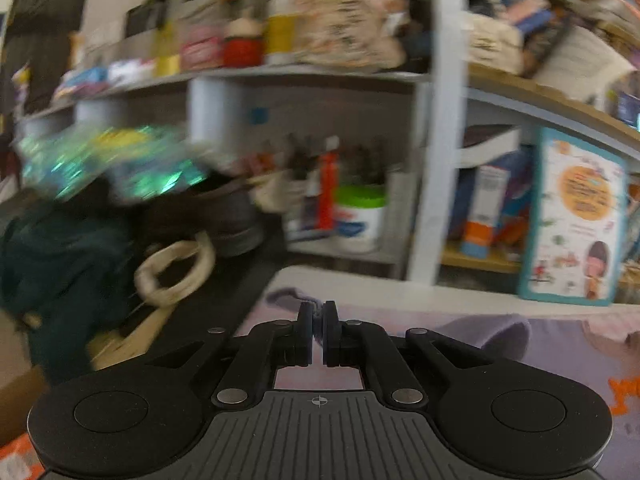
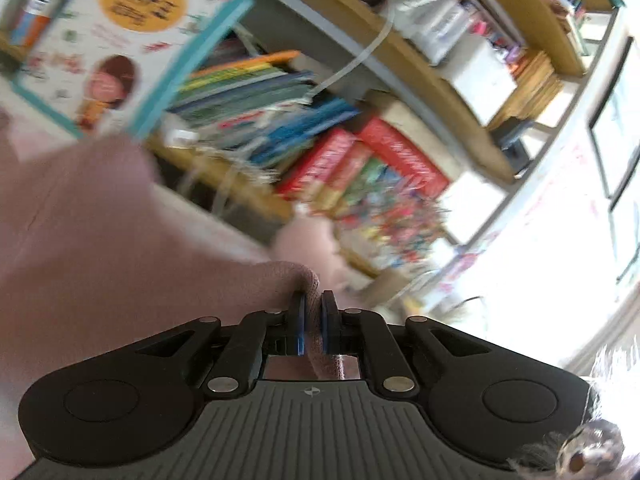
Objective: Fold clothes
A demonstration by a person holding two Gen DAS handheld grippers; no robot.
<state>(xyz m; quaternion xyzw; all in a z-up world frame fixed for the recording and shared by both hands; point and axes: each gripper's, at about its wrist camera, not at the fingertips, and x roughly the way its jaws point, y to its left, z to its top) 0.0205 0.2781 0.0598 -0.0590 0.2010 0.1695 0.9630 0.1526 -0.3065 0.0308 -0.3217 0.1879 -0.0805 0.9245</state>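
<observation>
A pale lilac-pink garment (image 1: 460, 344) lies spread on a light surface in the left wrist view, with an orange print near its right edge. My left gripper (image 1: 318, 320) is shut on a thin bit of its fabric that shows between the pads. In the right wrist view the same garment (image 2: 92, 240) is lifted and stretches off to the left. My right gripper (image 2: 313, 312) is shut on a thick rolled edge of it, which bulges over the left pad and runs back between the jaws. Both views are blurred by motion.
Shelves (image 1: 440, 128) packed with books, jars and boxes stand close behind the surface. A tall picture book (image 1: 572, 216) leans at its back edge, also in the right view (image 2: 120, 40). A dark bag (image 1: 60, 256) and a rope ring (image 1: 176, 268) sit at left. Bright windows (image 2: 580, 200) lie to the right.
</observation>
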